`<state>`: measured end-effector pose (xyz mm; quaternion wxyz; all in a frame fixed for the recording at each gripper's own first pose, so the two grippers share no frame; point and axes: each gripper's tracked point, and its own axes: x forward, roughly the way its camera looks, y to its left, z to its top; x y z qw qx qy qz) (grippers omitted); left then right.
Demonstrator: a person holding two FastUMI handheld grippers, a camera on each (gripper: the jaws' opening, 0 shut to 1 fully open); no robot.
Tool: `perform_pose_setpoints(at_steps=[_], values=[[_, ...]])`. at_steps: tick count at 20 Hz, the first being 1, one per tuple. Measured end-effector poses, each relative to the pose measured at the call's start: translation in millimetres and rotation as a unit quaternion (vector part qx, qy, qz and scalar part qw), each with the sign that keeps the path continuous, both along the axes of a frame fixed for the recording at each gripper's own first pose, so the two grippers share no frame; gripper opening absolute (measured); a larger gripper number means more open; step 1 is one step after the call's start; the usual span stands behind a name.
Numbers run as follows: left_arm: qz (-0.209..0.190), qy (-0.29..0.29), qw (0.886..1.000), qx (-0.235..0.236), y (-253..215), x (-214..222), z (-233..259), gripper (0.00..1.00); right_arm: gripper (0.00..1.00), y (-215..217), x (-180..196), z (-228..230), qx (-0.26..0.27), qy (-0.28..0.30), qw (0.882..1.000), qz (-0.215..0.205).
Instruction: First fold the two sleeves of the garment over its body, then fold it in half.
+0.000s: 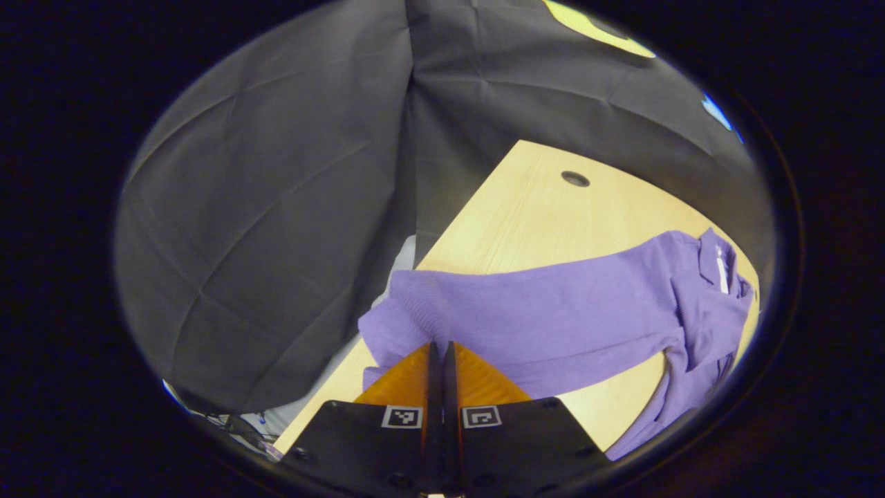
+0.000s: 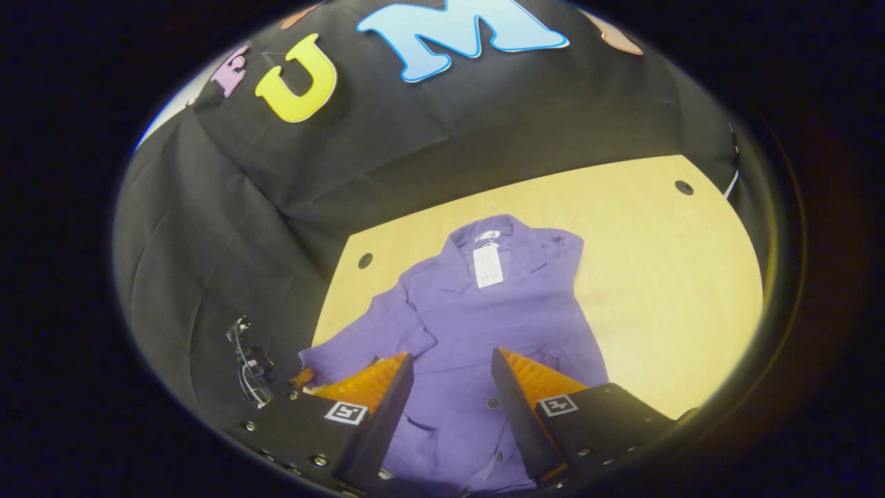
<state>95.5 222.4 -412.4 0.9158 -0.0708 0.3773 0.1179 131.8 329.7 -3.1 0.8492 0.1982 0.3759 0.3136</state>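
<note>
Near the bottom of the left gripper view, the left gripper [image 1: 442,346] is pinched on the purple garment's [image 2: 484,304] sleeve [image 1: 408,311]. The right gripper [image 2: 449,366] is spread wide above the garment on the yellow table [image 2: 657,263]. Behind hangs black cloth [image 1: 276,173]; the garment's hem is cut off.

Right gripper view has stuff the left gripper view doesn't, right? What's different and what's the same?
Right gripper view: the white tag at the collar, the shirt's front buttons, and the right gripper with its fingers apart above the shirt.

Left gripper view: the left gripper with fingers together at the edge of a sleeve lying stretched out.

Both: the purple shirt spread on the light wooden table, with the black cloth wall behind.
</note>
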Motion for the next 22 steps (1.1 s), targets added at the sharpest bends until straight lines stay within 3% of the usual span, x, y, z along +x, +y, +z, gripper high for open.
perform_pose_setpoints(at_steps=[7, 13, 22], values=[[-0.052, -0.061, 0.997, 0.019, -58, 24, 64, 0.07, 0.75, -20, -4, -7, 0.023, 0.014, 0.999, -0.018], [-0.111, -0.103, 0.988, 0.009, -141, 48, 114, 0.07, 0.75, -54, -3, -16, 0.045, 0.030, 0.997, -0.056], [-0.228, -0.159, 0.961, -0.005, -307, 88, 186, 0.07, 0.75, -141, -5, -38, 0.078, 0.063, 0.984, -0.146]])
